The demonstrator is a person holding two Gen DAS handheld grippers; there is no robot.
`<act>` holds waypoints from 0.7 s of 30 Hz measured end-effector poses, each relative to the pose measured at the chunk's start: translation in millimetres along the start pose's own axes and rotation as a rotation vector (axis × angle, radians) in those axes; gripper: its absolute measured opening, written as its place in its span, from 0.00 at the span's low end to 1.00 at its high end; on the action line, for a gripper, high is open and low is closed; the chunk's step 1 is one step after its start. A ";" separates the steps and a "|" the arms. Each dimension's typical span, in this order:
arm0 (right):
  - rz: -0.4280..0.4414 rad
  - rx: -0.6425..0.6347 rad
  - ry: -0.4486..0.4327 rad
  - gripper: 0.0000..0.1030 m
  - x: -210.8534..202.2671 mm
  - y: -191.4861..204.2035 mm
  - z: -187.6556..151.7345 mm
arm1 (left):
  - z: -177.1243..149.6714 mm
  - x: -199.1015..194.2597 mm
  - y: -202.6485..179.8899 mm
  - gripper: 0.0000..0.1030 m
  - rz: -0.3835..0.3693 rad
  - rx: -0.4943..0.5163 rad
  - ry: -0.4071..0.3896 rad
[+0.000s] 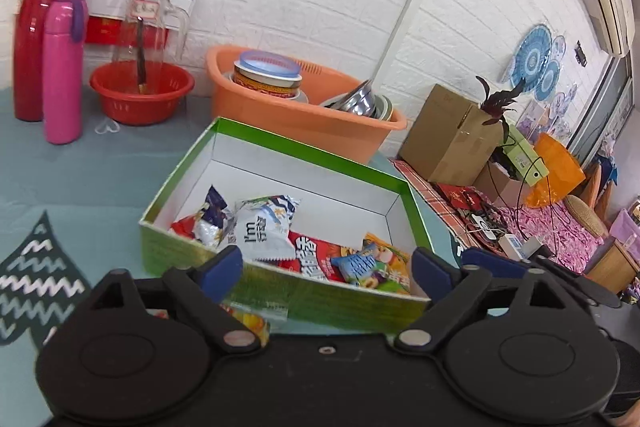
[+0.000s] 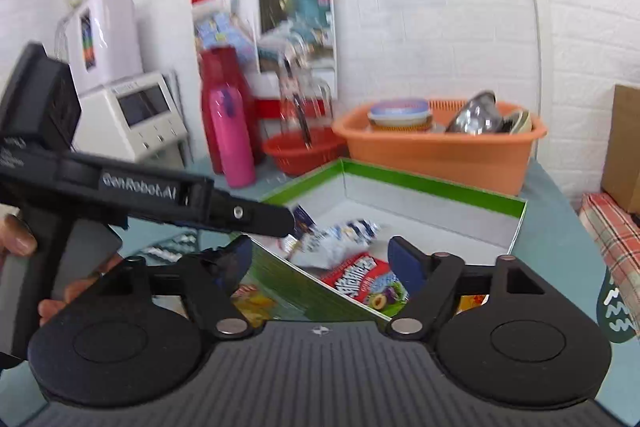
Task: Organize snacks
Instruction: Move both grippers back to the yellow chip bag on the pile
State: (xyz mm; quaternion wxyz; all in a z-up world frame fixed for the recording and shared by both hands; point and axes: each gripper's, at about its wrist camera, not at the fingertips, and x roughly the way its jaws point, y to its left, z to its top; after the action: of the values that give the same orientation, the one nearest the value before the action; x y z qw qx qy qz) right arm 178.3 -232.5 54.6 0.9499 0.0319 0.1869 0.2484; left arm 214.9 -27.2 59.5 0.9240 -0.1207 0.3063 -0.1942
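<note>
A green box (image 1: pixel 188 251) with a white inside holds several snack packets: a white one (image 1: pixel 262 231), a red one (image 1: pixel 316 257), a blue one (image 1: pixel 358 267). My left gripper (image 1: pixel 326 263) is open and empty, just above the box's near wall. A yellow packet (image 1: pixel 250 321) lies on the table under it, outside the box. In the right wrist view my right gripper (image 2: pixel 324 261) is open and empty over the box's near wall (image 2: pixel 288 287); the red packet (image 2: pixel 360 285) lies between its fingers. The left gripper body (image 2: pixel 160 195) reaches in from the left.
An orange basin (image 1: pixel 296 115) with bowls stands behind the box. A red basket (image 1: pixel 140 99), a pink bottle (image 1: pixel 64 71) and a red bottle (image 1: pixel 44 27) stand at back left. A cardboard box (image 1: pixel 448 135) sits at right, off the teal tablecloth (image 1: pixel 80 179).
</note>
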 end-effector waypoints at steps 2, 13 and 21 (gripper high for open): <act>0.011 -0.009 -0.035 1.00 -20.0 8.9 -3.2 | -8.6 -15.1 -5.7 1.00 0.002 0.016 0.009; 0.033 0.049 -0.010 1.00 -77.8 32.7 -65.1 | -85.9 -71.4 -14.8 1.00 0.015 0.038 0.021; -0.019 0.086 0.050 1.00 -84.7 30.3 -87.7 | -106.1 -74.8 -15.0 1.00 -0.048 -0.024 0.075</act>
State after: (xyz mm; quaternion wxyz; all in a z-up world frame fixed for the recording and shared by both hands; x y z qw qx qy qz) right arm 63.5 -249.8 6.7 0.9450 0.0649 0.2213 0.2318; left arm 90.5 -19.3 20.5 0.9055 -0.1316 0.3402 -0.2170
